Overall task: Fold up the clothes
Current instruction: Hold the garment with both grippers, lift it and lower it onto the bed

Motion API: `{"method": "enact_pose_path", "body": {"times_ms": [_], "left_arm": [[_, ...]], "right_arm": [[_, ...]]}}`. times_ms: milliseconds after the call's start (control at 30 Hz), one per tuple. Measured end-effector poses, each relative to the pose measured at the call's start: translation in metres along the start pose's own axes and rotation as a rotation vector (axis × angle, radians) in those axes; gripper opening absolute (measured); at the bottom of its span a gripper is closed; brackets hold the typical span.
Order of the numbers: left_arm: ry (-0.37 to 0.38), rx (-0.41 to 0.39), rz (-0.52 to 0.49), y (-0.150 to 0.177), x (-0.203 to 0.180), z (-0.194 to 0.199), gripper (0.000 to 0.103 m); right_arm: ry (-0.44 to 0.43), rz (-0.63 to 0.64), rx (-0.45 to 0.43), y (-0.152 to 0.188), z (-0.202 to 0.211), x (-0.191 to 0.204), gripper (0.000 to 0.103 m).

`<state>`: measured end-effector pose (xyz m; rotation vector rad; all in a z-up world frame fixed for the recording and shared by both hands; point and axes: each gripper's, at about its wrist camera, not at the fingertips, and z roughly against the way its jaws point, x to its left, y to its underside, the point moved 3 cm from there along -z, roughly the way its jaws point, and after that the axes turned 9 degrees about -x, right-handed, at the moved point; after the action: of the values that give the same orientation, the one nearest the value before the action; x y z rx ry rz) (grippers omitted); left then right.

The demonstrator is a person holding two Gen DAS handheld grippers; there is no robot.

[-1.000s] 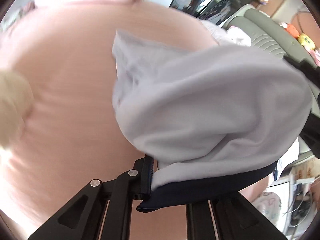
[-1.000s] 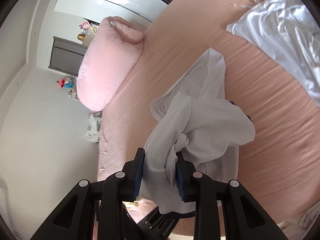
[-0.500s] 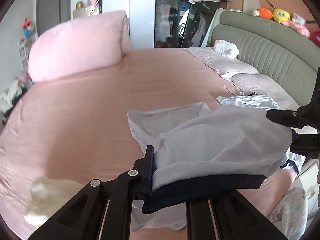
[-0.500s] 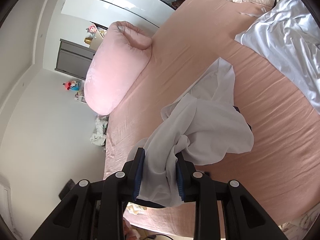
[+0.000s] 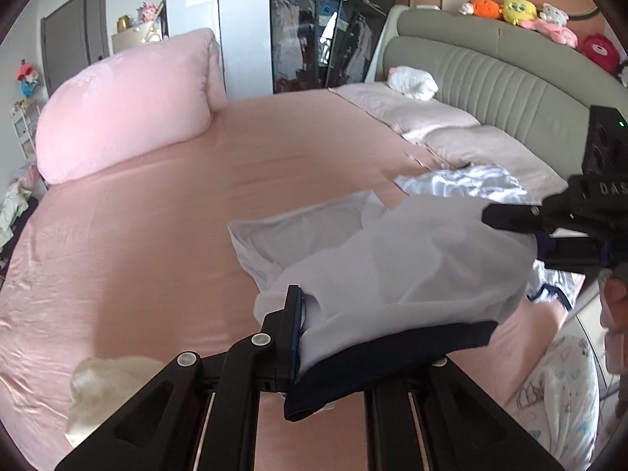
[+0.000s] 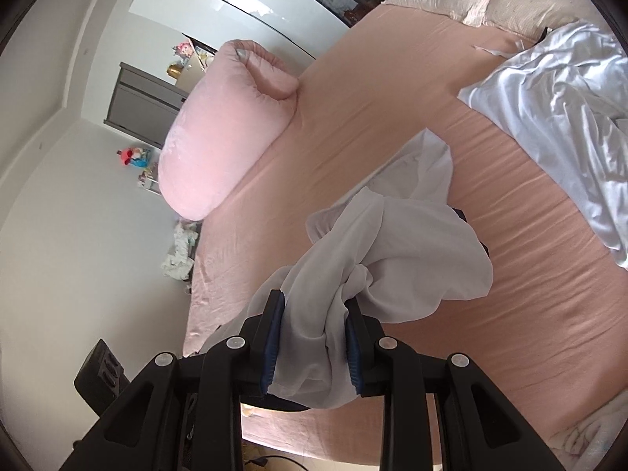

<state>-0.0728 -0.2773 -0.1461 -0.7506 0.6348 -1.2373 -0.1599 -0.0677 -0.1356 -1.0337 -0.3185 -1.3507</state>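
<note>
Pink-sheeted bed [image 5: 157, 235] under daylight, big pink pillow [image 5: 125, 102] at its far edge, grey padded headboard [image 5: 490, 78] topped with plush toys [image 5: 518, 8], white garment [image 5: 412, 259] stretched above the bed, clamped tight in left hand-held gripper [image 5: 310, 337], bunched in half-closed right hand-held gripper [image 6: 312, 337].

The only lettering I could read was on the right gripper [image 5: 545, 235], seen at the right edge of my left wrist view: pale capitals "DAS" stood on its black housing [image 5: 600, 188], and the word ran out of the picture after the S, so I could not tell how it ended. Just above it a small green light [image 5: 621, 124] glowed on the black block, with no writing beside it. In my right wrist view I found nothing legible anywhere
</note>
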Motion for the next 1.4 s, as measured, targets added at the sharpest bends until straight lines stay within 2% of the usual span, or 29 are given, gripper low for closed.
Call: {"method": "enact_pose_path", "body": {"times_ms": [200, 500, 633, 900, 1200, 1400], "left_arm": [[0.070, 0.101, 0.088, 0.033, -0.002, -0.004, 0.009], [0.185, 0.259, 0.152, 0.081, -0.024, -0.012, 0.009], [0.198, 0.317, 0.187, 0.104, -0.032, -0.016, 0.009], [0.177, 0.352, 0.254, 0.125, -0.032, -0.014, 0.009], [0.179, 0.397, 0.288, 0.147, -0.038, -0.014, 0.009], [0.180, 0.377, 0.314, 0.157, -0.041, -0.004, 0.009]], "right_arm": [[0.039, -0.037, 0.051, 0.025, -0.002, -0.029, 0.028], [0.138, -0.042, 0.097, 0.056, 0.005, -0.065, 0.028], [0.186, -0.010, 0.114, 0.065, 0.009, -0.072, 0.028], [0.241, 0.033, 0.161, 0.086, 0.002, -0.087, 0.028], [0.278, 0.008, 0.199, 0.105, -0.001, -0.111, 0.028], [0.322, -0.030, 0.232, 0.119, -0.001, -0.130, 0.028]]}}
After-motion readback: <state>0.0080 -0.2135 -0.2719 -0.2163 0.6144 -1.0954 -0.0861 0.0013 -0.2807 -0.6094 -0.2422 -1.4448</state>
